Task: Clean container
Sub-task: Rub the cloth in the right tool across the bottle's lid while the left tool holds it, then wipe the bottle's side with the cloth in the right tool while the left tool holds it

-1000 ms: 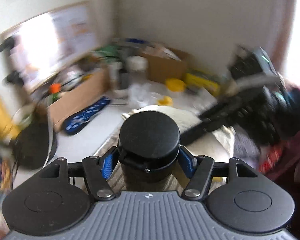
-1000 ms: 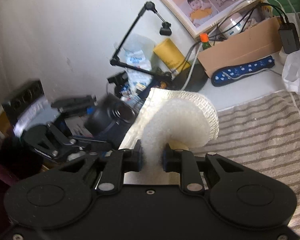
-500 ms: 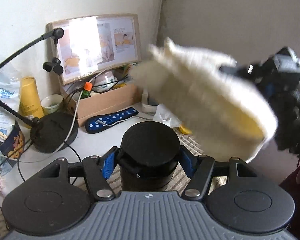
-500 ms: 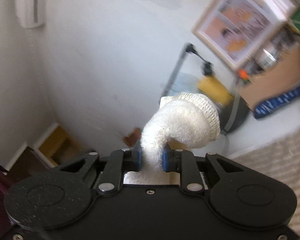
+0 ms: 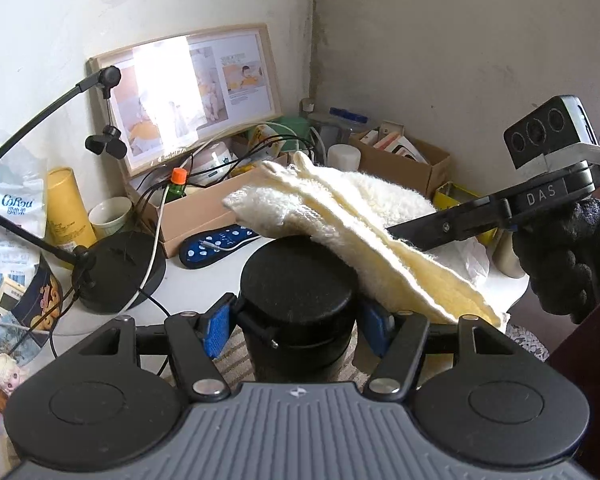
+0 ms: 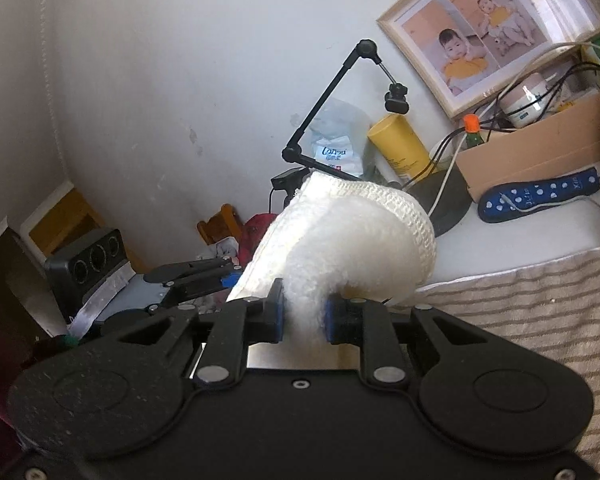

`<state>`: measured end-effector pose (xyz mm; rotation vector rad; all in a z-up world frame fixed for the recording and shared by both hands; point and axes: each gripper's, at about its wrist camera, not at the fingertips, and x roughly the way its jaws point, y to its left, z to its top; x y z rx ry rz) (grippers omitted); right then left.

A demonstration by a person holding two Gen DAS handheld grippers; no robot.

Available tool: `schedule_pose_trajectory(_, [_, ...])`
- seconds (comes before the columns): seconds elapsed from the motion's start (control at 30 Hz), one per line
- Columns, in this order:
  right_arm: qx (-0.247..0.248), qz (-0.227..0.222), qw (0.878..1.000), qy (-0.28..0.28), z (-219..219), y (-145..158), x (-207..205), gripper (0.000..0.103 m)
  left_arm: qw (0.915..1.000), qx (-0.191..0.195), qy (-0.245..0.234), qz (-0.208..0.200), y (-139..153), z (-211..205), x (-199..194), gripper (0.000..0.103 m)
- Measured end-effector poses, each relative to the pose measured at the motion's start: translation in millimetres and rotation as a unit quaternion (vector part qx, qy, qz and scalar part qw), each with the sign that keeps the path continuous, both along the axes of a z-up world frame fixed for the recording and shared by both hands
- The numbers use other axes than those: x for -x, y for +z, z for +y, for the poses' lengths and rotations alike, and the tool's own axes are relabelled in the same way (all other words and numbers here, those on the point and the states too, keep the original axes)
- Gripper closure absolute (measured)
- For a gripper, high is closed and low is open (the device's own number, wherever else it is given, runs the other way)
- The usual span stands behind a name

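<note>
Left gripper (image 5: 298,320) clamps the upright black cylindrical lidded container (image 5: 298,280) near centre. Right gripper (image 6: 303,314) pinches a folded cream fleece cloth (image 5: 352,224), resting on the lid's right edge.

You get soft, even daylight in both views, and both are sharp with no motion blur. Strong glare whitens the left half of the picture frame (image 5: 188,96) at the far wall. Fisheye bending curves the edges, and the corners go black.
</note>
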<state>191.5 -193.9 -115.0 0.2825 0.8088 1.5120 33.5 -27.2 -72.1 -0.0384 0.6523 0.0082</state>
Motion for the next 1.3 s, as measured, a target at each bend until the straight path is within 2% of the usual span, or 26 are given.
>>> schedule_pose_trajectory(0.23, [0.004,0.029,0.998,-0.050,-16.1,-8.1,1.3,0.084,0.9999,0.003,-0.013,-0.003,-1.8,1.1,1.8,0.039])
schedule_pose_trajectory(0.43, [0.008,0.076,0.996,-0.049,-10.5,-25.2,-1.2,0.084,0.9997,0.004,-0.025,-0.001,-2.2,8.5,-1.1,0.039])
schedule_pose_trajectory(0.77, [0.001,0.170,0.983,-0.062,-2.3,-56.0,-5.5,0.084,0.9991,0.006,-0.043,0.002,-3.2,21.8,3.7,0.039])
schedule_pose_trajectory(0.9, [0.015,0.189,0.980,-0.069,4.4,-66.4,-1.8,0.084,0.9984,0.005,-0.057,0.003,-2.7,24.6,4.3,0.039])
schedule_pose_trajectory(1.1, [0.054,0.181,0.979,-0.080,13.6,-74.5,1.0,0.084,0.9974,0.008,-0.072,0.004,-2.5,31.4,5.8,0.039])
schedule_pose_trajectory(1.2, [0.098,0.149,0.981,-0.079,19.6,-75.4,2.0,0.084,0.9964,0.008,-0.084,0.004,-2.6,32.8,6.4,0.039])
schedule_pose_trajectory(1.3, [0.139,0.095,0.983,-0.067,26.2,-69.1,5.0,0.084,0.9950,0.009,-0.099,0.004,-2.9,32.6,6.2,0.039])
